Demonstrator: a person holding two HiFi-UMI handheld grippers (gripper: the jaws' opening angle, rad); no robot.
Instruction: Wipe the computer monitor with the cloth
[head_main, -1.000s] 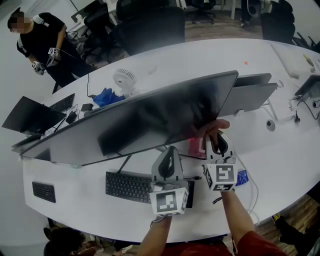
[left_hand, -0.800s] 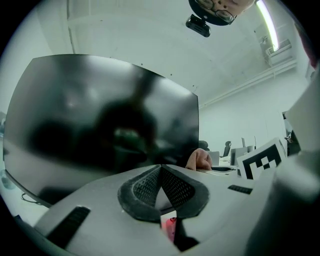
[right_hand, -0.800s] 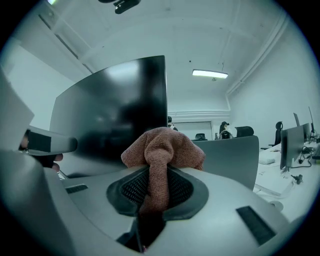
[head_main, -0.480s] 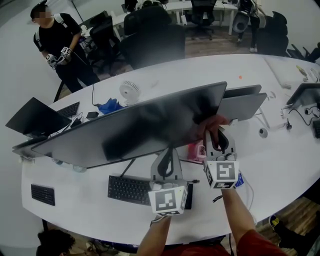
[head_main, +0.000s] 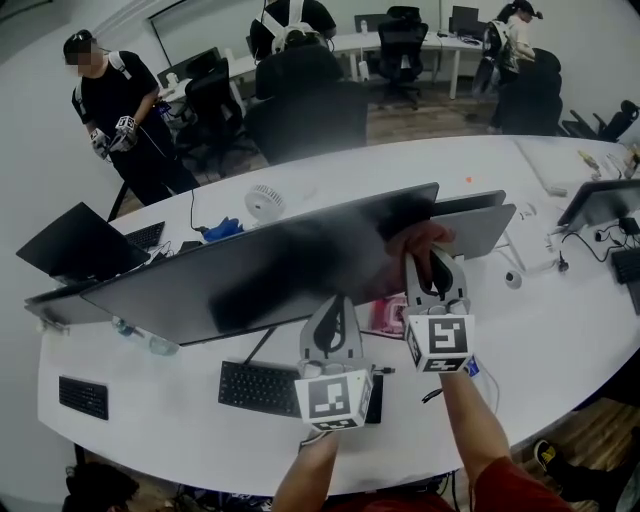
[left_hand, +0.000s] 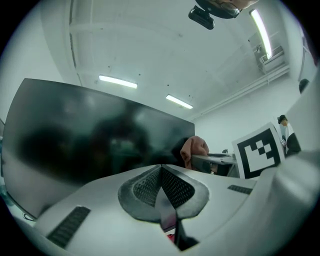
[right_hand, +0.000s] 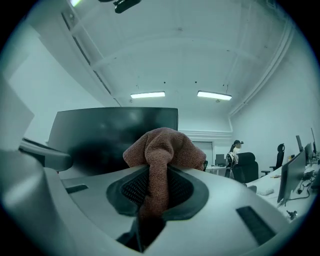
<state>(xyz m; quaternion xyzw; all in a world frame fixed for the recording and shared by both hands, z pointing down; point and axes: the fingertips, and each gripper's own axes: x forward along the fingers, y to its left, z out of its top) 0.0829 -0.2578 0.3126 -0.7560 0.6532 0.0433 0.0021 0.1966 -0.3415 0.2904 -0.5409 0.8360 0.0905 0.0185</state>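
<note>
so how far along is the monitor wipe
Done: the cloth is picked up, clamped in the right gripper. In hand: it is raised at the monitor's right end; contact can't be confirmed. Left: the wide screen stretching left of the cloth, likely most of it. The left gripper is shut, empty, below the screen.

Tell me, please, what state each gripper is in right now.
Left gripper: shut, nothing between its jaws.
Right gripper: shut on the brown cloth.

Two tools, a left tool (head_main: 335, 303) and a right tool (head_main: 433, 258), one cloth (head_main: 418, 240), one desk fan (head_main: 265, 203)
</note>
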